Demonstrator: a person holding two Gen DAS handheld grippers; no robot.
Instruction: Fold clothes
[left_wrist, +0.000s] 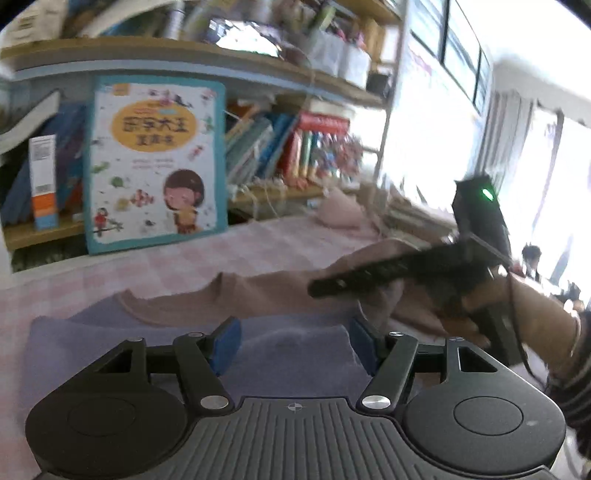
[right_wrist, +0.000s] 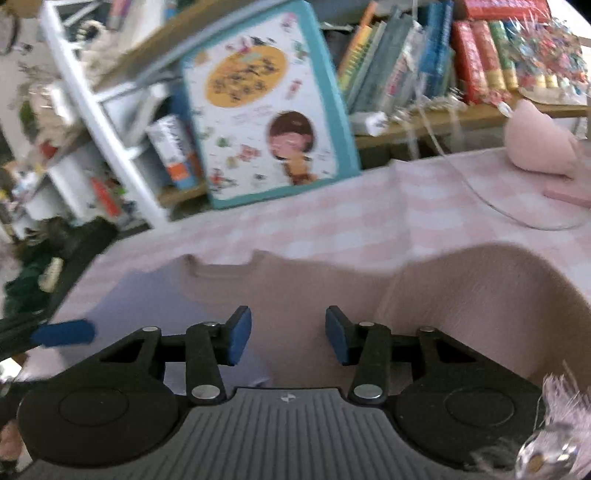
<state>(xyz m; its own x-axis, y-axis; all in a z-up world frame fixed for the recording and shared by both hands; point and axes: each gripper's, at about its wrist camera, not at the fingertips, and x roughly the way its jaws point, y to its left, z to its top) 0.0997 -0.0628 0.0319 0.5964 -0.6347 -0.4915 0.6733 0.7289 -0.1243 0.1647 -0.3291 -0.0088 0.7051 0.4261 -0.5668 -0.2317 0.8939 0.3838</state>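
A tan garment (right_wrist: 332, 295) lies spread on the pink checked tablecloth (right_wrist: 332, 221), and its right part rises in a raised fold (right_wrist: 480, 295). Beside it on the left lies a lavender garment (right_wrist: 147, 302), partly under the tan one. My right gripper (right_wrist: 289, 339) hovers over the tan cloth, open, with nothing pinched between its blue pads. My left gripper (left_wrist: 294, 343) stands open over the lavender garment (left_wrist: 288, 369), with nothing between its pads. In the left wrist view the right gripper (left_wrist: 321, 286) reaches in from the right over the tan garment (left_wrist: 240, 295), held by a hand (left_wrist: 517, 314).
A picture book (left_wrist: 155, 162) leans against a bookshelf (left_wrist: 295, 147) at the table's far edge. A pink soft object (right_wrist: 535, 147) and a thin white cable (right_wrist: 498, 206) lie at the back right. One blue pad of the left gripper (right_wrist: 62, 334) shows at the left edge.
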